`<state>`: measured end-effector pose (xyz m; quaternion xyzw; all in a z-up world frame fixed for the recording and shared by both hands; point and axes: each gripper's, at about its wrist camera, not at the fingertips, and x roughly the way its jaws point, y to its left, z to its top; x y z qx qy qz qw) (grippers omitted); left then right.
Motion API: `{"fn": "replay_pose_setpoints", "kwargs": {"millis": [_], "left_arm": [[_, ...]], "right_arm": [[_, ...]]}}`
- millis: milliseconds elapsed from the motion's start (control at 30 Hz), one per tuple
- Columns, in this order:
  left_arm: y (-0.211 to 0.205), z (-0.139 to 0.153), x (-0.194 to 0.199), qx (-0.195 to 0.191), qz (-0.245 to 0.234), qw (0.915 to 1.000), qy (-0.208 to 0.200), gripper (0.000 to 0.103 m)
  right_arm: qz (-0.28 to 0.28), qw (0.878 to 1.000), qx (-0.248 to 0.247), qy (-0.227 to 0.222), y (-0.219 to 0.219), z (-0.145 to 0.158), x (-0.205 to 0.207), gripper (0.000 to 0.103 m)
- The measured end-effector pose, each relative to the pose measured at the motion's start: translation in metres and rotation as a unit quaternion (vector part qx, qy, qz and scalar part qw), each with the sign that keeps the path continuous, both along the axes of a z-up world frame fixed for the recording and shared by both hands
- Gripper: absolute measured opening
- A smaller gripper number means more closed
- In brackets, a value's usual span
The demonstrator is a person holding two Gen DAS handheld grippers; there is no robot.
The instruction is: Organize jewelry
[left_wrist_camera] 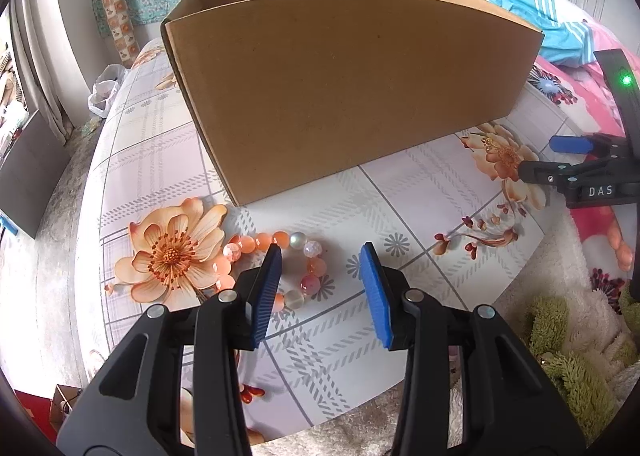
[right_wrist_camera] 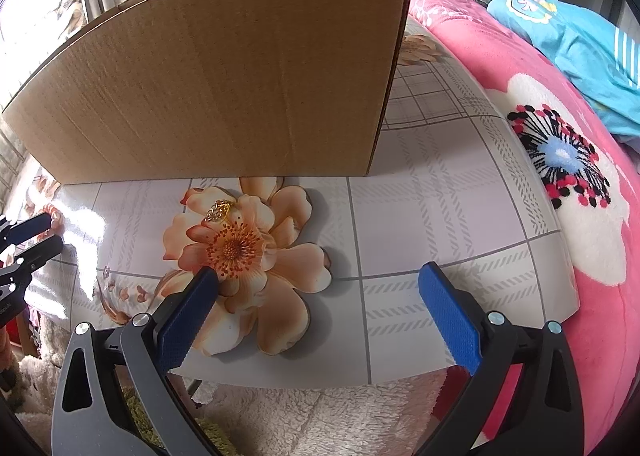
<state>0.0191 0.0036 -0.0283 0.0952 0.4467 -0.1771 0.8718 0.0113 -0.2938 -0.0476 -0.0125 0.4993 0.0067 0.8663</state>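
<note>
L gripper (left_wrist_camera: 320,252) sits low over the table (left_wrist_camera: 420,191), jaws partly apart w/ blue pads; nothing pinched between them. Beaded bracelet (left_wrist_camera: 298,256), orange/pink/pearl beads, lies flat on the tablecloth just in front of the cardboard box (left_wrist_camera: 352,91); L pad overlaps its near-left side in view, can't tell if touching, right half of the loop shows in the gap. R gripper (right_wrist_camera: 320,276) wide open, empty, hovering above the printed flower (right_wrist_camera: 240,252) near table edge. Small gold chain piece (right_wrist_camera: 218,211) rests on that flower's upper petals, just short of the box front wall, well ahead of R pads. Box upright, open top, contents not visible. Pink blanket (right_wrist_camera: 520,67) to the right of table.
</note>
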Motion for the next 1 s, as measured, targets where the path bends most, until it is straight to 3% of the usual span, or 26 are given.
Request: {"fn": "replay_pose_setpoints", "kwargs": {"millis": [100, 467, 833, 1000], "left_arm": [[0.001, 0.000, 0.001, -0.001, -0.005, 1.0000, -0.003, 0.037], [-0.005, -0.001, -0.001, -0.009, -0.030, 0.9993, -0.018, 0.009], [-0.018, -0.003, -0.004, -0.008, -0.046, 0.9984, -0.030, 0.008], [-0.025, -0.003, -0.006, -0.011, -0.051, 0.9981, -0.033, 0.008]], "right_arm": [[-0.001, 1.000, 0.000, 0.000, 0.000, 0.000, 0.000, 0.097], [-0.018, 1.000, -0.001, -0.006, 0.001, -0.002, 0.000, 0.097], [-0.027, 0.999, -0.011, -0.013, 0.006, 0.000, -0.004, 0.097], [-0.014, 0.999, 0.018, -0.038, 0.014, 0.009, -0.015, 0.097]]}}
